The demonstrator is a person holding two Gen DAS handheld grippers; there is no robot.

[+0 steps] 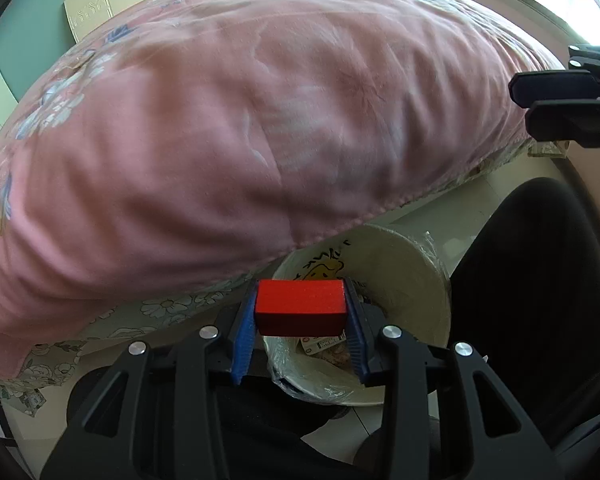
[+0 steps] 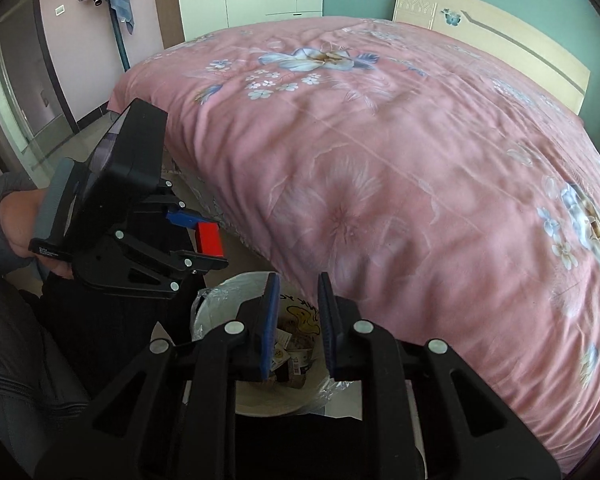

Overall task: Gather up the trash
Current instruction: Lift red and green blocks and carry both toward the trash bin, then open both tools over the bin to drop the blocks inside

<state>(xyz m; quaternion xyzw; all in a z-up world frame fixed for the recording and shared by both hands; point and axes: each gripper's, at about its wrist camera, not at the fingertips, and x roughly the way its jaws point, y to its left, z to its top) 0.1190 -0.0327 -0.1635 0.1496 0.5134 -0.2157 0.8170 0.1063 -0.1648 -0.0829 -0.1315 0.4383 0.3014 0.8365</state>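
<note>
While the left gripper [image 1: 301,312] is tilted down over the waste bin [image 1: 416,280], its blue fingers [image 1: 242,344] are clenched on a red block [image 1: 300,306], one pad pressed on each end face. The block sits at the fingertips, above the bin's open mouth and toward the bin's 10 o'clock rim in the left wrist view. The bin is cream-coloured, lined with a clear plastic bag [image 1: 300,384], and already contains crumpled paper wrappers and labelled packaging [image 1: 324,344]. It stands on the tiled floor [image 1: 460,208] just beside the edge of a bed covered by a pink floral quilt [image 1: 260,120].

The right gripper [image 2: 298,320] is also pointed down over the bin, with nothing between its fingers [image 2: 269,320]; they are drawn in to their narrowest setting, a slim gap showing between the pads. From the right wrist view, the left gripper and block appear at 9 o'clock, held by a hand [image 2: 18,220] in a grey sleeve. A dark-clothed leg [image 1: 540,300] is at 3 o'clock of the bin in the left view.
</note>
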